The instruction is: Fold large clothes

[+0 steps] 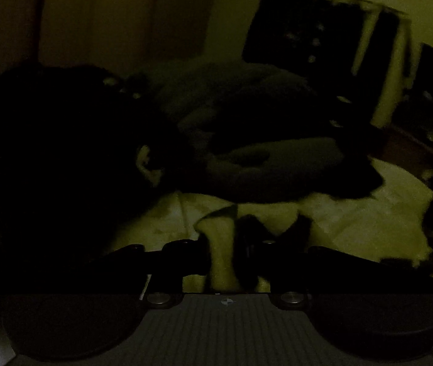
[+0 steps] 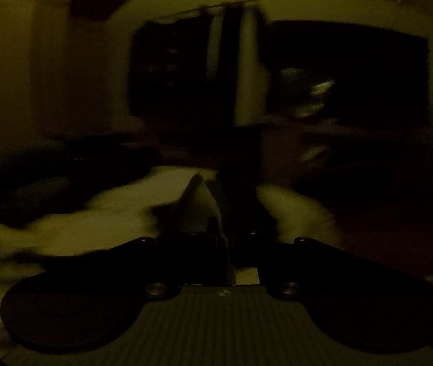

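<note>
The scene is very dark and yellow-tinted. In the left wrist view my left gripper point(image 1: 231, 228) is shut on a fold of pale cloth point(image 1: 219, 244) that runs up between its fingers. The pale garment point(image 1: 353, 219) spreads across the surface ahead. In the right wrist view, which is motion-blurred, my right gripper point(image 2: 216, 228) is shut on a raised ridge of the same pale cloth point(image 2: 201, 201), lifted into a peak. More pale cloth point(image 2: 118, 201) trails to the left.
A heap of dark clothes point(image 1: 247, 140) lies behind the pale garment, with a large black mass point(image 1: 48, 158) at the left. Dark shelving or furniture point(image 1: 314, 30) stands at the back wall; it also shows in the right wrist view point(image 2: 338, 70).
</note>
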{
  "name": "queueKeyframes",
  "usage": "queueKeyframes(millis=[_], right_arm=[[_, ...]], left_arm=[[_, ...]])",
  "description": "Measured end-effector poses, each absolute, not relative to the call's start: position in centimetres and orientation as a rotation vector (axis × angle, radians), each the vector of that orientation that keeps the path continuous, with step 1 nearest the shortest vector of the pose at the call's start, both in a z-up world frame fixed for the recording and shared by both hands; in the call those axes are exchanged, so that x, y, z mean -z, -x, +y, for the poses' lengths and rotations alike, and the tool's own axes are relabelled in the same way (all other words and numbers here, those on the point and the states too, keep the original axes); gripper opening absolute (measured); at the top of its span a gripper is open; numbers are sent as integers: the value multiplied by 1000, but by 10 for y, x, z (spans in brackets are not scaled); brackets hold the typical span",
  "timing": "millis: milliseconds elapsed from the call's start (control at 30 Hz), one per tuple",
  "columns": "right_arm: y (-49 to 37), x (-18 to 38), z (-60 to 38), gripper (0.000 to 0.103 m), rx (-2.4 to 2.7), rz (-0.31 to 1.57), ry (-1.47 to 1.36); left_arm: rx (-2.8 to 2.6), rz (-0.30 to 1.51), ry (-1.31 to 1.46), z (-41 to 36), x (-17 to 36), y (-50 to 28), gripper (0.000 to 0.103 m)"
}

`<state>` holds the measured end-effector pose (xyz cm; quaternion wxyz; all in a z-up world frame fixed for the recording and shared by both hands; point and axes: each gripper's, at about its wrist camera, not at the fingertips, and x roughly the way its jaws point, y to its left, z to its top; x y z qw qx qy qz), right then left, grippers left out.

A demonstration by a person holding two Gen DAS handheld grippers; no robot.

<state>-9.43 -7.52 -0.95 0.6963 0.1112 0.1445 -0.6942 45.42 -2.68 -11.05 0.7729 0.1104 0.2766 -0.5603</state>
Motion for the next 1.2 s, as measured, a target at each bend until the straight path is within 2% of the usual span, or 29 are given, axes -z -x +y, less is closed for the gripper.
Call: queueKeyframes(millis=[33,67,233,300,333,433,533,733,933,1067,1167,1200], right_arm=[[106,12,-93,9,1614,346,-243],[119,18,-110,9,1663,339,-292],[155,77,-144,25,1787,285,-530],[154,101,-134,58,1693,238,-602],[151,109,-126,62,1658,229,-605],[142,121,-99,63,1551,244,-600],[141,119,-72,74,1402,230,-704],[138,144,-1,75,1113,265,-964],[151,186,28,78,988,249,-1210],[121,197,31,71,966,349,-1209],[95,202,28,69,892,418,-1144],[86,204,27,63,898,461,-1119]], left_arm=[[1197,599,-273,-32,113,-454,77],[1155,585,-327,-39,117,-450,101],[1100,622,-401,-26,120,-435,103],[1186,658,-427,-9,118,-420,103],[1210,668,-450,-2,117,-412,103],[1309,680,-492,20,116,-383,103],[1512,727,-490,39,131,-348,103],[1787,846,-658,75,196,-283,103],[1939,814,-669,92,214,-254,103],[1958,775,-622,76,222,-228,103],[1933,745,-591,63,232,-211,103],[1936,748,-562,62,233,-206,103]])
